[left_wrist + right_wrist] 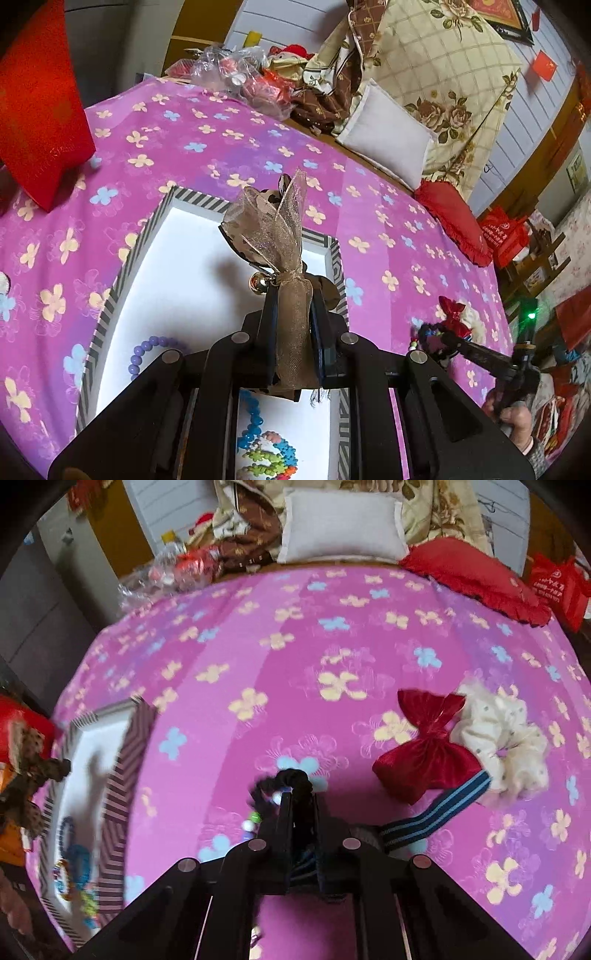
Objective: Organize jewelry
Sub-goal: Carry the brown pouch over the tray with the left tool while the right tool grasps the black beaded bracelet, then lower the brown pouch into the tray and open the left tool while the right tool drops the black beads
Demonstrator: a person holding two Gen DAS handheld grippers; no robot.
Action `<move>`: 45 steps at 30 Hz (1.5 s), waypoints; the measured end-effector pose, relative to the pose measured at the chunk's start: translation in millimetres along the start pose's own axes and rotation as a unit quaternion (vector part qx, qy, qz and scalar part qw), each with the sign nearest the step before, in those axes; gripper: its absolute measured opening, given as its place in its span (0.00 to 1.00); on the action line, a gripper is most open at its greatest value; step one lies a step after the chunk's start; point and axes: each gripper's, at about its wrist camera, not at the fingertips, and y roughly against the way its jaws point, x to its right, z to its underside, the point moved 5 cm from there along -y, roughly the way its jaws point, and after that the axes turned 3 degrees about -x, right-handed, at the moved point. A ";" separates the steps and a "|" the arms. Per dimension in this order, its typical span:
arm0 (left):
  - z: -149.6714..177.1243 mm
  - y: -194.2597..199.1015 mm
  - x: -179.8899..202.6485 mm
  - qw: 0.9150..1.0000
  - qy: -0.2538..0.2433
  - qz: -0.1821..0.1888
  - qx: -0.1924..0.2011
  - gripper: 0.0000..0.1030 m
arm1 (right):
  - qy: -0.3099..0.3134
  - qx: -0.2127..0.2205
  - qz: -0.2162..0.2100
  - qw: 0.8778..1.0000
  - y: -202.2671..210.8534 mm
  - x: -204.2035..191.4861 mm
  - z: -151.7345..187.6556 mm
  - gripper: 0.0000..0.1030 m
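My left gripper [293,295] is shut on a beige mesh ribbon bow [275,225] with a gold bell, held above the white striped-rim box [147,229]. A purple bead bracelet [147,350] and blue and multicoloured bead bracelets [266,454] lie in the box. My right gripper [301,797] is shut on a black hair tie with small beads [284,781], just above the purple flowered cloth [295,646]. A red velvet bow [424,749], a cream scrunchie [506,738] and a blue striped band [439,812] lie to its right. The box shows at the left of the right wrist view [122,768].
A red box [37,110] stands at the far left. Crumpled plastic bags [236,74], a white pillow [340,524], floral bedding [443,74] and a red cushion [476,579] line the far edge of the cloth.
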 end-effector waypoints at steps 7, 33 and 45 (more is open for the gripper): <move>-6.7 10.3 -16.9 1.000 0.027 0.014 0.003 0.14 | 0.026 0.032 0.004 0.999 46.2 -32.1 -7.7 0.09; -2.4 10.1 -28.9 0.999 0.035 0.005 -0.007 0.14 | 0.097 -0.030 0.002 0.995 10.8 -68.7 69.0 0.41; -1.0 2.1 -34.2 0.999 0.036 -0.010 -0.017 0.14 | 0.120 -0.046 0.029 0.991 -32.3 -78.3 73.4 0.14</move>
